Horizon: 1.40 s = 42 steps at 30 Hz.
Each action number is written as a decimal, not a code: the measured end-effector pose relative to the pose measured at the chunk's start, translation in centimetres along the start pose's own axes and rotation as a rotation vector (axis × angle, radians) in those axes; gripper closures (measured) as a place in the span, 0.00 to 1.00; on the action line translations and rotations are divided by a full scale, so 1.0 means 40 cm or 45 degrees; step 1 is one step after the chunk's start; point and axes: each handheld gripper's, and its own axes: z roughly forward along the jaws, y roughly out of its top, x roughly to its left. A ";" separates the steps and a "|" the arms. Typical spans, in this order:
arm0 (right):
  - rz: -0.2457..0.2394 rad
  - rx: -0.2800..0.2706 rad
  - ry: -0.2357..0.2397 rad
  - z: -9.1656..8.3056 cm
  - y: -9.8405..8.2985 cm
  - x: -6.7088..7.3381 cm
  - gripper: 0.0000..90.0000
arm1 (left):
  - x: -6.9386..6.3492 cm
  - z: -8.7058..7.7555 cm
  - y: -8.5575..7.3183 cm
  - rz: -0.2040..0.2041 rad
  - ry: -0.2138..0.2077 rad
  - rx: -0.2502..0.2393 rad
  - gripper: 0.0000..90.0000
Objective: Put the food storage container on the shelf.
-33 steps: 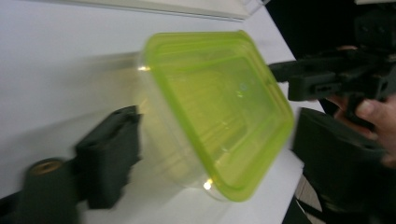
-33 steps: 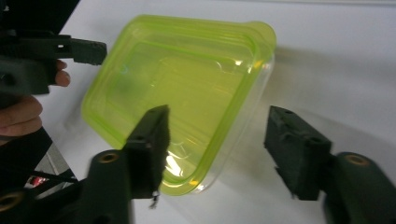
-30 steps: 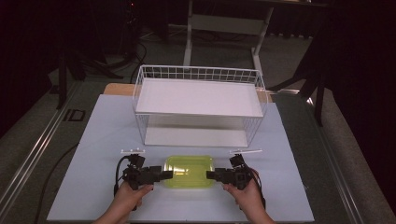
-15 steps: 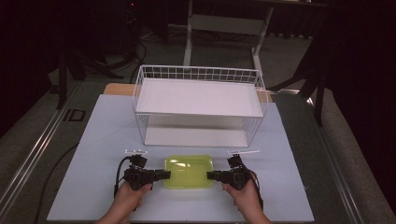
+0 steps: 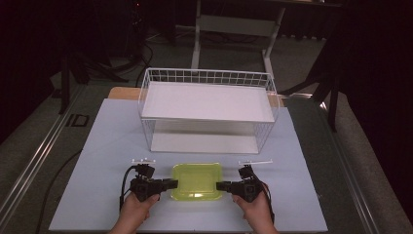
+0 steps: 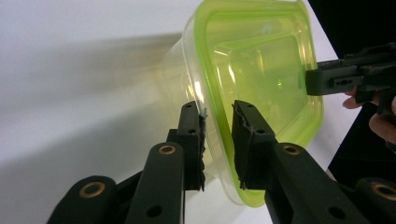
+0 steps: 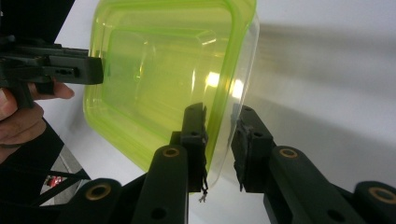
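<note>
**Thin rim, two small bites: where this lift could come undone**

The yellow-green container (image 5: 197,181) sits on the white desk (image 5: 97,146), near the front edge, between the person's two hands and just in front of the wire basket (image 5: 207,107). The left tool (image 5: 168,184) has the container's left wall between its jaws, and the right tool (image 5: 219,185) has the right wall the same way. Both sets of jaws have just been closing with the rim between them. In the left gripper view the left tool (image 6: 218,135) straddles the rim, one pad outside the clear wall and one inside, and looks clamped on it. In the right gripper view the right tool (image 7: 219,140) has its inner pad against the wall, while the outer pad seems to stand a shade off, so I'd call that hold less sure.

From where I stand, the worry is the plastic itself. It looks thin and springy, and each tool holds only a short stretch of rim. If one hand rises ahead of the other, the container will tilt and could twist out of the weaker right-hand grip. Squeezing harder may buckle the wall and pop it free. The basket's front wires are close too; a lift that drifts forward early could catch the far rim on them.
</note>
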 end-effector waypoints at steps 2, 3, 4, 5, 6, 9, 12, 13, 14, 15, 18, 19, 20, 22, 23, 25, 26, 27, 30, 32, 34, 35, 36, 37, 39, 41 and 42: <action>0.007 -0.002 0.002 -0.005 -0.011 0.007 0.87 | -0.009 -0.003 -0.005 0.001 0.020 -0.007 0.86; 0.001 -0.006 -0.007 -0.006 -0.015 0.010 0.87 | -0.014 -0.005 -0.006 0.005 0.032 -0.010 0.87; -0.011 -0.009 -0.014 -0.007 -0.018 0.014 0.88 | -0.018 -0.007 -0.008 0.019 0.045 -0.012 0.88; -0.011 -0.009 -0.014 -0.007 -0.018 0.014 0.88 | -0.018 -0.007 -0.008 0.019 0.045 -0.012 0.89; -0.018 -0.015 -0.021 -0.009 -0.021 0.017 0.89 | -0.017 -0.007 -0.007 0.025 0.047 -0.021 0.89; -0.037 -0.033 -0.030 -0.016 -0.024 0.027 0.89 | -0.015 -0.008 -0.006 0.017 0.032 -0.032 0.90; -0.048 -0.069 -0.032 -0.028 -0.015 0.032 0.90 | -0.023 -0.016 0.003 0.027 0.029 -0.065 0.90; -0.052 -0.079 -0.032 -0.031 -0.012 0.034 0.89 | -0.026 -0.018 0.006 0.036 0.030 -0.073 0.90; -0.052 -0.079 -0.032 -0.031 -0.012 0.034 0.89 | -0.029 -0.022 0.013 0.040 0.024 -0.090 0.90; -0.057 -0.096 -0.032 -0.037 -0.007 0.037 0.90 | -0.029 -0.024 0.017 0.042 0.020 -0.095 0.90; -0.071 -0.144 -0.037 -0.052 0.011 0.043 0.90 | -0.036 -0.030 0.035 0.059 0.019 -0.124 0.90; -0.075 -0.153 -0.041 -0.055 0.016 0.044 0.90 | -0.039 -0.031 0.042 0.070 0.023 -0.124 0.90; -0.075 -0.153 -0.041 -0.055 0.016 0.044 0.90 | -0.040 -0.033 0.049 0.080 0.020 -0.127 0.90; -0.075 -0.172 -0.034 -0.060 0.024 0.043 0.90 | -0.042 -0.035 0.063 0.089 0.013 -0.141 0.90; -0.072 -0.195 -0.029 -0.066 0.034 0.042 0.90 | -0.044 -0.037 0.070 0.088 0.007 -0.154 0.90; -0.073 -0.202 -0.023 -0.069 0.037 0.042 0.90 | -0.046 -0.038 0.081 0.093 0.009 -0.168 0.90; -0.078 -0.217 -0.020 -0.072 0.042 0.041 0.90 | -0.048 -0.037 0.086 0.091 0.005 -0.177 0.90; -0.081 -0.228 -0.022 -0.074 0.047 0.040 0.90 | -0.049 -0.036 0.092 0.096 0.009 -0.183 0.90; -0.089 -0.262 -0.032 -0.081 0.064 0.034 0.90 | -0.050 -0.027 0.110 0.104 0.011 -0.205 0.90; -0.085 -0.274 -0.048 -0.080 0.071 0.029 0.90 | -0.049 -0.016 0.120 0.106 0.011 -0.216 0.90; -0.077 -0.280 -0.063 -0.078 0.078 0.019 0.90 | -0.046 -0.004 0.129 0.101 0.013 -0.220 0.90; -0.074 -0.281 -0.069 -0.077 0.081 0.015 0.90 | -0.043 0.005 0.134 0.101 0.013 -0.223 0.90; -0.069 -0.287 -0.080 -0.075 0.085 0.009 0.90 | -0.039 0.011 0.138 0.098 0.008 -0.224 0.90; -0.061 -0.293 -0.094 -0.072 0.092 0.000 0.90 | -0.035 0.017 0.142 0.095 0.006 -0.228 0.90; -0.058 -0.297 -0.100 -0.070 0.094 -0.002 0.89 | -0.030 0.028 0.148 0.094 0.007 -0.230 0.90; -0.049 -0.302 -0.109 -0.063 0.099 -0.012 0.89 | -0.024 0.041 0.157 0.097 0.015 -0.232 0.90; -0.045 -0.304 -0.114 -0.058 0.102 -0.019 0.89 | -0.022 0.046 0.160 0.094 0.014 -0.239 0.90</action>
